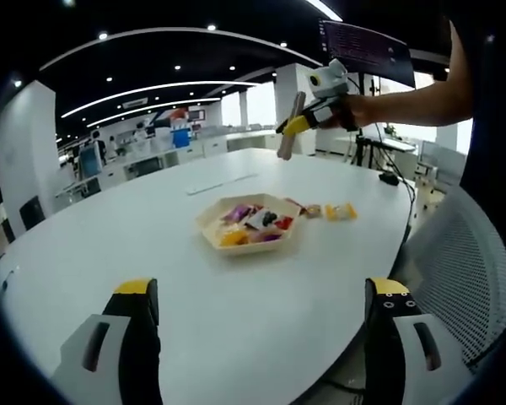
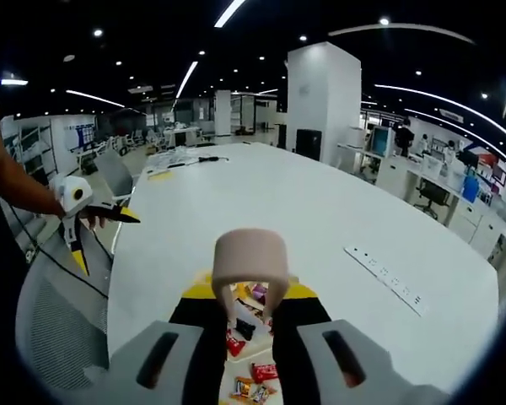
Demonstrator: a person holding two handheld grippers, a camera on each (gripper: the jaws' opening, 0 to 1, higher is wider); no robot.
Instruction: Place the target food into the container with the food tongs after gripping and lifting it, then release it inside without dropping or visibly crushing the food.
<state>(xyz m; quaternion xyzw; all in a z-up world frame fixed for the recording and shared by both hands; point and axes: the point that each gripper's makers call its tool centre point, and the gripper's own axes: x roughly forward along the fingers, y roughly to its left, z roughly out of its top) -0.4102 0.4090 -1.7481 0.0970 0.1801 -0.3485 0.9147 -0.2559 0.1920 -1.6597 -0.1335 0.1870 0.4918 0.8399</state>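
Left gripper (image 1: 257, 337): jaws rise from the bottom of the left gripper view, spread wide with nothing between them, over the bare white table (image 1: 152, 253).
Container (image 1: 250, 223): a shallow, pale, angular tray on the table ahead of the left gripper – it holds wrapped snacks in purple, yellow, red and white.
Loose food (image 1: 340, 211): an orange-yellow wrapped piece and a smaller one beside it lie on the table just right of the container, apart from its rim.
Right gripper (image 2: 251, 325): jaws drawn close together, clamped on the food tongs (image 2: 250, 268), whose looped beige end stands up toward the camera; in the left gripper view it is held in a hand above the far table edge, tongs pointing down.
Below the tongs: snack packets in the right gripper view – red and orange wrappers partly hidden by the jaws.
Chair (image 1: 455, 270): grey mesh back at the table's right edge.
Far: an open office with desks, a white pillar (image 2: 323, 97) and strip ceiling lights.
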